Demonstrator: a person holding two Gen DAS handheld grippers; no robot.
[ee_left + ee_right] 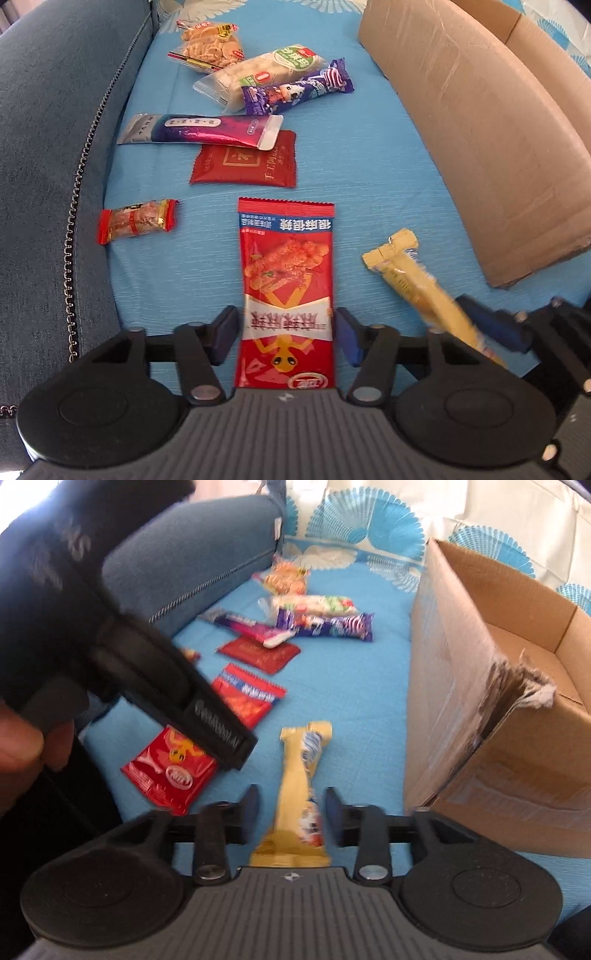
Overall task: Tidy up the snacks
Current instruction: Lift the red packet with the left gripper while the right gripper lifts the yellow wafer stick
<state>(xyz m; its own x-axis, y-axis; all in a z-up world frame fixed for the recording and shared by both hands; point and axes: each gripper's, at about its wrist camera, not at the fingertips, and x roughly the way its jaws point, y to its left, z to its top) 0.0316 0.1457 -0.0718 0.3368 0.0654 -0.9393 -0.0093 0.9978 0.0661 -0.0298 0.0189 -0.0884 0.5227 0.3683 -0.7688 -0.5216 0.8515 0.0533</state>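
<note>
Several snack packets lie on a blue cloth. My left gripper point(286, 334) is open, its fingers either side of a long red spicy-snack packet point(286, 280) that lies flat. My right gripper point(291, 814) is open around a yellow snack bar point(299, 786), which also shows in the left wrist view point(413, 280). The red packet shows in the right wrist view point(173, 771), partly hidden by the left gripper's body. An open cardboard box point(509, 686) stands at the right, also in the left wrist view point(480, 140).
Farther back lie a dark red square packet point(245, 164), a purple-pink stick packet point(207, 131), a purple bar point(299, 92), a white-green packet point(266, 70), a cracker bag point(210, 48) and a small red candy point(136, 219). A blue sofa arm point(55, 129) bounds the left.
</note>
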